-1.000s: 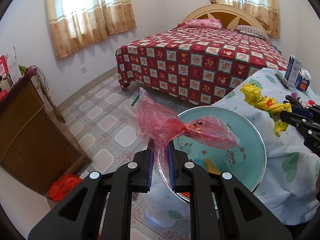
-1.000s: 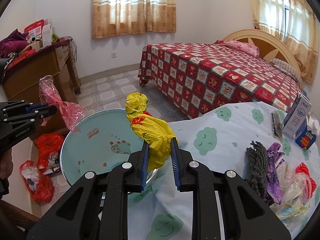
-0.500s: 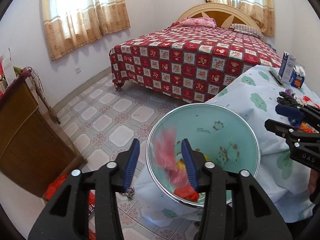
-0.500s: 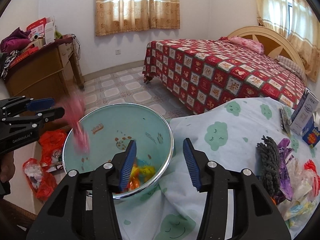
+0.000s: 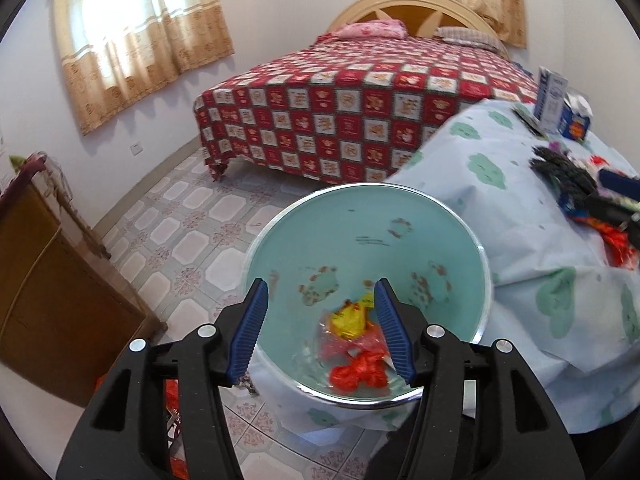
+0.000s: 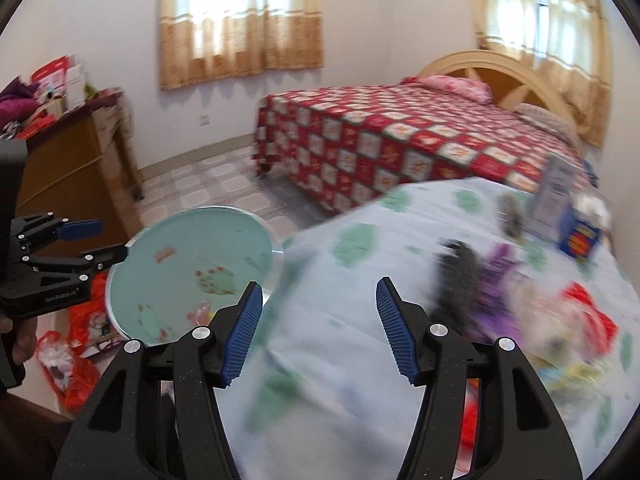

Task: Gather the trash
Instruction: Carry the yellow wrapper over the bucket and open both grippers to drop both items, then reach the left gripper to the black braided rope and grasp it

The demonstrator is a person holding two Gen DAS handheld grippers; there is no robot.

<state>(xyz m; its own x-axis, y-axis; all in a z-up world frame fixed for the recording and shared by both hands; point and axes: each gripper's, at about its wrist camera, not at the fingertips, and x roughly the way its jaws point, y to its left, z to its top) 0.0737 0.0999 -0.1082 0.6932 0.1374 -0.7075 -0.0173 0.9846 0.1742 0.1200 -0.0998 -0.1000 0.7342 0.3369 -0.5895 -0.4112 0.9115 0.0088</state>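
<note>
A second ago the left gripper (image 5: 318,322) clamped a pink bag and the right gripper (image 6: 318,322) a yellow one; both jaws are now opening with nothing between them. The pink bag (image 5: 358,346) and yellow bag (image 5: 350,316) lie inside the teal bin (image 5: 460,236). The right gripper has swung from the bin toward the table's trash pile (image 6: 520,304)

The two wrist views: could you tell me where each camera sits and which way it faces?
Left wrist: on the left gripper, jaws opening, looking down into the basin holding bags; nothing gripped.
Right wrist: on the right gripper, jaws opening and empty, facing the table; the person's hand shows.
Shared: basin, table, bed.
</note>
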